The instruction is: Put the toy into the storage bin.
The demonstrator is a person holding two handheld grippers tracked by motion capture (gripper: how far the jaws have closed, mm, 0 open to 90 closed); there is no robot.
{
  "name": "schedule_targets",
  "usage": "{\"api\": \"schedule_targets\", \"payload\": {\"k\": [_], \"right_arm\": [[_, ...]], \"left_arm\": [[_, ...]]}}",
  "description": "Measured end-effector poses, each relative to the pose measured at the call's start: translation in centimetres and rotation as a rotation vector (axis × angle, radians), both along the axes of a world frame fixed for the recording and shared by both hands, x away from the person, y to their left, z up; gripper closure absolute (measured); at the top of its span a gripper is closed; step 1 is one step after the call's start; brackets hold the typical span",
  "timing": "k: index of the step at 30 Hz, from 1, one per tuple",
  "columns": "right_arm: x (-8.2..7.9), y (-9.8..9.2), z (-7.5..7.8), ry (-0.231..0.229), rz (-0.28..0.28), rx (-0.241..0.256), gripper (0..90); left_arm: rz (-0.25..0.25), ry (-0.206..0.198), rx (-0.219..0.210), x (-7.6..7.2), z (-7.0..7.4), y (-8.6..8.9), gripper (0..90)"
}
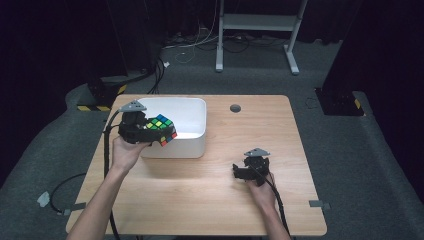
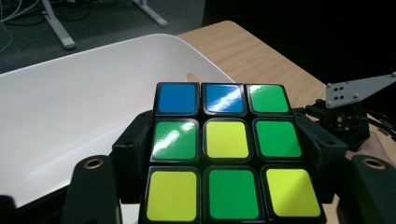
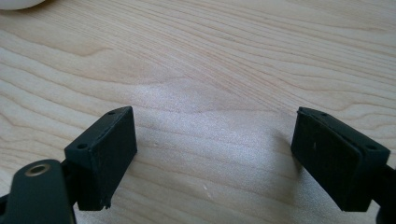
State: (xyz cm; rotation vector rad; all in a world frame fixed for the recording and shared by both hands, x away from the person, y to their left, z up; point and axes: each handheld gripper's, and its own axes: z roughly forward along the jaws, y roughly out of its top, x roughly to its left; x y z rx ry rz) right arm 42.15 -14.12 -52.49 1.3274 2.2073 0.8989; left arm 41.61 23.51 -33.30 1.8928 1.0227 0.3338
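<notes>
The left gripper [image 1: 155, 134] holds a puzzle cube [image 1: 162, 129] over the near left part of a white bin [image 1: 192, 120]; the jaws are clamped against two opposite sides of the cube, as the left gripper view shows, where black pads press the cube's [image 2: 227, 151] left and right flanks; the face turned to that camera carries two blue and one green tile in the far row, green, yellow, green in the middle, and yellow, green, yellow nearest; in the high view the cube hangs above the bin's rim, tilted, and whether it touches the wall of the bin is hard to say from there; the bin's [image 2: 60, 107] pale inside lies beyond and to the left of the cube; the wooden table [image 1: 250, 205] carries the bin at its far left; the right gripper [image 1: 239, 171] sits low over the table's near right part, well apart from the bin, held in the person's right hand [image 1: 262, 190]; its jaws stand wide apart with nothing between them, bare wood [image 3: 210, 70] under them in the right gripper view; the right gripper [image 2: 343, 119] also appears beyond the cube in the left gripper view.
</notes>
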Motion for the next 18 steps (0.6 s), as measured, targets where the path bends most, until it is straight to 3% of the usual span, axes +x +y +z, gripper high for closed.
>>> {"api": "schedule_targets", "payload": {"k": [7,18], "right_arm": [[0.0,0.0,0.0,0.0,-0.001,0.001,14.1],[0.0,0.0,0.0,0.0,0.0,0.0,14.1]], "left_arm": [[0.008,-0.003,0.018,0.8,0.1,0.0,33.3],[0.074,-0.005,0.02,2.6,0.3,0.6,33.3]]}}
